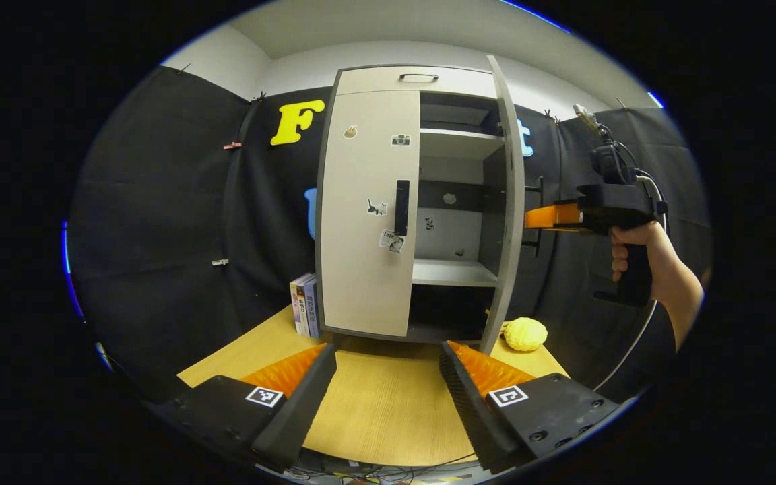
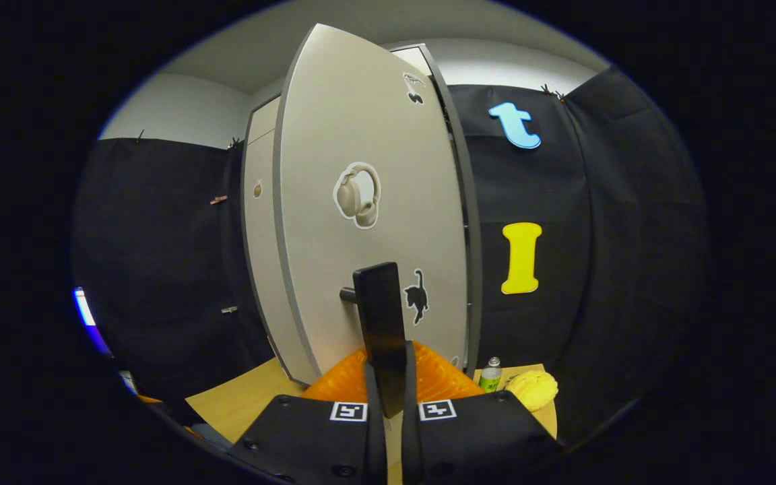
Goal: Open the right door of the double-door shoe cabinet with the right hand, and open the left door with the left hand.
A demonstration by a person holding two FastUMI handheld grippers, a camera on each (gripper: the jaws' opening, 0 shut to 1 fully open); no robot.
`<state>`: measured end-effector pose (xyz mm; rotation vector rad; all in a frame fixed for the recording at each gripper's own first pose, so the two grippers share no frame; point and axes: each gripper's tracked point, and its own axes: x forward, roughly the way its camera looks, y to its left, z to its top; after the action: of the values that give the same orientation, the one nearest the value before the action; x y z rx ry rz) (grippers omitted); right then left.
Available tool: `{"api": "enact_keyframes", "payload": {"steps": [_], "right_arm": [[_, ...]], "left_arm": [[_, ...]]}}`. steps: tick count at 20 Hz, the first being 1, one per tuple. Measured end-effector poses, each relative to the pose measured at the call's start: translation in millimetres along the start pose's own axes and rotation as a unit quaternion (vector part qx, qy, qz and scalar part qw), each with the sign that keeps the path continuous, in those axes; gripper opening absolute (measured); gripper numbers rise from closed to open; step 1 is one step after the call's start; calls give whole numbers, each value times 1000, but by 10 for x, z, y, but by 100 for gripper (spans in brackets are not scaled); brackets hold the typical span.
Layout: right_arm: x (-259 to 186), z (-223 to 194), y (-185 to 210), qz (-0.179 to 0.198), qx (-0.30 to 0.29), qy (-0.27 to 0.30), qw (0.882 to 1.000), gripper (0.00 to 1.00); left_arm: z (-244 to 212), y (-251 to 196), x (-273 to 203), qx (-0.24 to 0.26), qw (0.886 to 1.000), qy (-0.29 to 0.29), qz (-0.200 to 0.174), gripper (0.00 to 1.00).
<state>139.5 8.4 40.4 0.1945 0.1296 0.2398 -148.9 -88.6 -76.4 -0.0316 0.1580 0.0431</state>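
A pale double-door shoe cabinet stands on a wooden table. Its left door is closed, with a black bar handle near its inner edge. The right door is swung out edge-on, showing shelves inside. In the left gripper view my left gripper is open above the table, well short of the cabinet. My right gripper, held by a hand, sits at the open door's outer face. In the right gripper view the right door looms close and my right gripper is shut on its black handle.
Books stand upright at the cabinet's left foot. A yellow knobbly object lies on the table by the open door, with a small green bottle beside it. Black cloth walls close in behind and at both sides.
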Motion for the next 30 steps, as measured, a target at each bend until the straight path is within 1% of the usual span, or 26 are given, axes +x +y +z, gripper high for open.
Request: {"api": "enact_keyframes", "payload": {"steps": [3,7,8,9,10,12,14,17,19,21,23,25,30], "right_arm": [[-29,42,-221,-30,0,-7,1000,12],[-44,102,-591,-93,-4,-14,996,12],[-48,84,-613,-87,7,-11,996,7],[-71,61,-579,-77,29,-6,997,6],[-70,49,-556,-76,41,-5,996,9],[-82,49,-595,-93,24,-11,995,11],[-113,29,-617,-106,12,-9,994,8],[-169,8,-650,-129,5,-5,992,8],[-291,-66,-638,-139,8,1,990,7],[-448,-155,-641,-152,6,10,988,11],[-605,-241,-631,-172,4,11,985,11],[-728,-288,-542,-181,10,9,983,7],[-896,-348,-184,-208,-23,-25,977,6]], "left_arm": [[31,-1,78,1,1000,0,-6,95],[60,45,225,5,1000,-1,-18,95],[61,69,282,7,1000,1,-21,95],[78,89,342,8,1000,1,-26,95],[97,97,402,8,999,1,-31,95],[160,127,536,10,999,-2,-40,95],[238,173,652,11,999,-8,-49,95],[331,248,821,18,998,-15,-60,95],[366,320,932,22,998,-17,-64,95],[401,373,1065,19,997,-18,-72,95],[433,405,1232,15,996,-16,-83,95],[496,421,1393,16,995,-18,-94,95],[820,447,1891,41,991,-38,-119,95]]}}
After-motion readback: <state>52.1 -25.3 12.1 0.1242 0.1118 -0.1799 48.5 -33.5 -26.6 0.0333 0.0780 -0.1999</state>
